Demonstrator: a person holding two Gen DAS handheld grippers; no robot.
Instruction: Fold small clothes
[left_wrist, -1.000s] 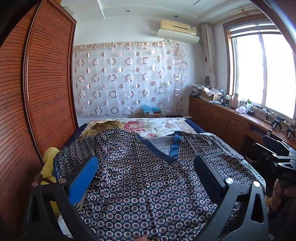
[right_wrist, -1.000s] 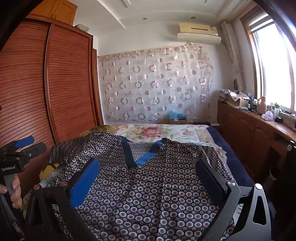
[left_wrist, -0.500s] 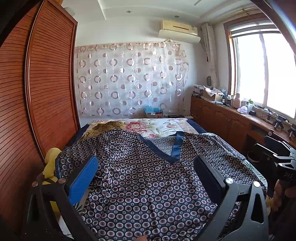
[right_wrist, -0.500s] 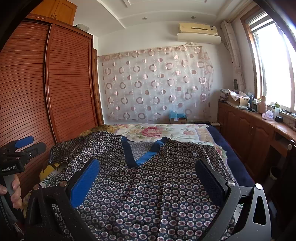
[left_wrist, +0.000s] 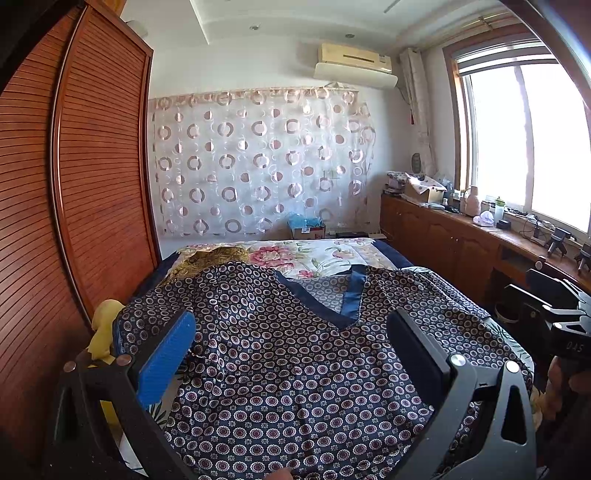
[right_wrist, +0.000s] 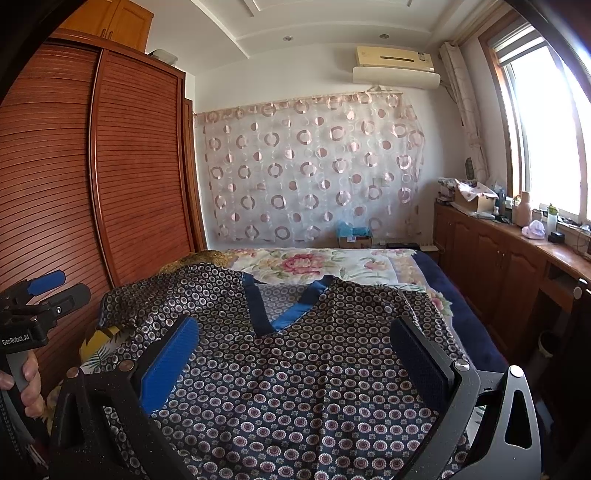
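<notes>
Bedroom; a bed with a navy border carries the work, louvred wooden wardrobe along its left side, window and low cabinets on the right.

Nearest: left gripper hovers over the near left part of the garment, jaws spread wide, nothing between the blue pad and the black one. Right gripper likewise, jaws wide apart, empty, over the near right part. Each gripper shows at the edge of the other's view, level with it.

The patterned top, dark navy with small ringed medallions, lies front up and spread across the near end of the bed, hem toward the cameras, blue-trimmed V-neck away from them. Left sleeve reaches the bed's left edge, near a yellow cloth. Cloth looks thin and slippery; shallow wrinkles near the hem.

Step in hand, as judged: no fold made yet, both grippers poised to take hold. To do it well: pinch at matching points on either side, catch both layers, lift together, keep the neckline centred so the fold falls square. Slick fabric may slide from a shallow bite.

Beyond: floral bedspread, then a circle-print curtain on the far wall, air conditioner above.
</notes>
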